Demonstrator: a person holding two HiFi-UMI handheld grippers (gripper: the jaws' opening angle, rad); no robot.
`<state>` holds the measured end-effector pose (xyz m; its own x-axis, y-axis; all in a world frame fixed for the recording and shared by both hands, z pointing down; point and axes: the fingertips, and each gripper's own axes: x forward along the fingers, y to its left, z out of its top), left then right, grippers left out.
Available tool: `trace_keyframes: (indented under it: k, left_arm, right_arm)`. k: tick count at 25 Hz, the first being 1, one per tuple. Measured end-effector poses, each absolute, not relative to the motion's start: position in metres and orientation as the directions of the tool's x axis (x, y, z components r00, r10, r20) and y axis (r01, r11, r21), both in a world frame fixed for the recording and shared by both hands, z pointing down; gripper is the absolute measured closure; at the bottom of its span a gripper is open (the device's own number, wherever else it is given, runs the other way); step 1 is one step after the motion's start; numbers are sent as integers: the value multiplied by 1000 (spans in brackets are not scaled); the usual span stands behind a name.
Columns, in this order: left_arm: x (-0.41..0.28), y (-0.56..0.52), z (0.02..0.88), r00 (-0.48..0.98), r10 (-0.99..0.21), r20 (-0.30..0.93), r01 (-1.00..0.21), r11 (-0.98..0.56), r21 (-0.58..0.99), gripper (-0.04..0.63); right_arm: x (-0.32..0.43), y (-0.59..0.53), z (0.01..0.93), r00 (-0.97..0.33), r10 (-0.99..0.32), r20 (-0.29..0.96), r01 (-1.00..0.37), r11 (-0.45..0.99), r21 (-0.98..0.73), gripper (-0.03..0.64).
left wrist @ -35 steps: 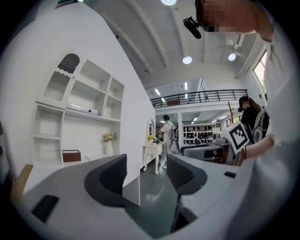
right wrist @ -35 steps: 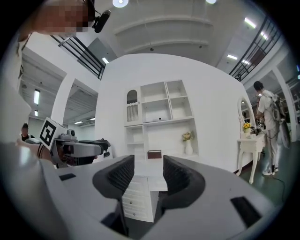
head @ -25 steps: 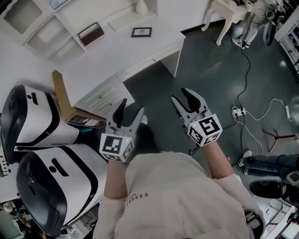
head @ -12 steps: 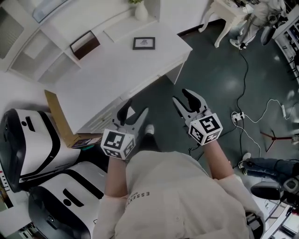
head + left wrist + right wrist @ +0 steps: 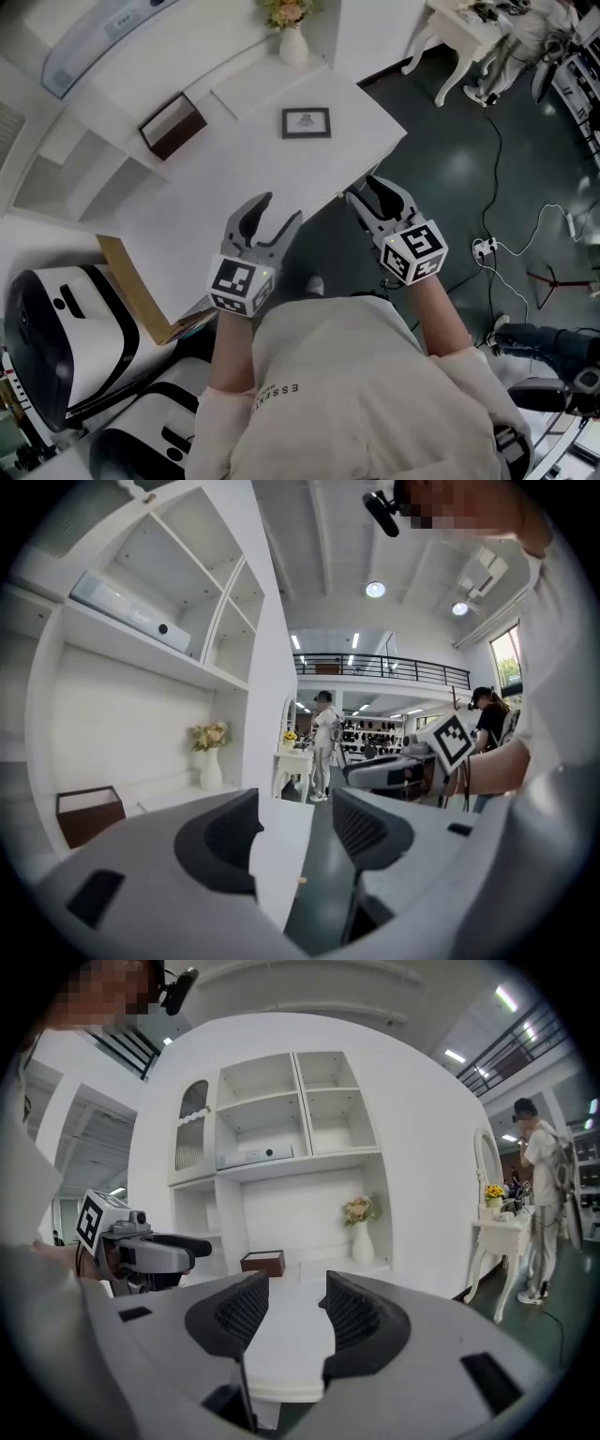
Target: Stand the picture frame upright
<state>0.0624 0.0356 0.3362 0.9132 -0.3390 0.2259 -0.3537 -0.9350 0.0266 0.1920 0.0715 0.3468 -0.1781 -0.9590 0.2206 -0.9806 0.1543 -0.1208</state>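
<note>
Person at the white desk (image 5: 225, 187), both tools raised short of the work. The picture frame (image 5: 306, 123) lay flat and face up toward the far side of the desk top, below the vase (image 5: 292, 45) and to the right of the brown box (image 5: 173, 125). It was well apart from both grippers.

The left gripper (image 5: 279, 208) hung over the near edge of the desk. In its own view (image 5: 292, 832) its jaws stood apart with nothing between them but the desk corner and the floor beyond. The right gripper (image 5: 367, 190) hovered just off the desk's right edge. Seen along the tool (image 5: 296, 1312), its jaws were likewise parted and empty, framing the bare desk top (image 5: 281, 1344).

Handling, as judged from the room: the frame looked small, thin and rigid, with a dark border round a pale print. It was probably light enough for one gripper. Its front was likely glazed, hence slick and breakable, so the hold belonged on the border, across two opposite edges, not on the face. Lying flush with the smooth top, it offered little purchase. One edge would need to be tipped up first, with the other gripper steadying the opposite side. The frame appeared too small in the head view to tell whether a rear prop was fitted.
</note>
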Motion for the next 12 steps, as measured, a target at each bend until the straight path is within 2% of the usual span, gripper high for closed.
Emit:
trace_keyframes:
  k: [12]
  left_arm:
    - [92, -62, 368, 866, -430, 256, -459, -886, 66, 353]
  right_arm:
    - [239, -41, 392, -222, -907, 359, -975, 200, -99, 431]
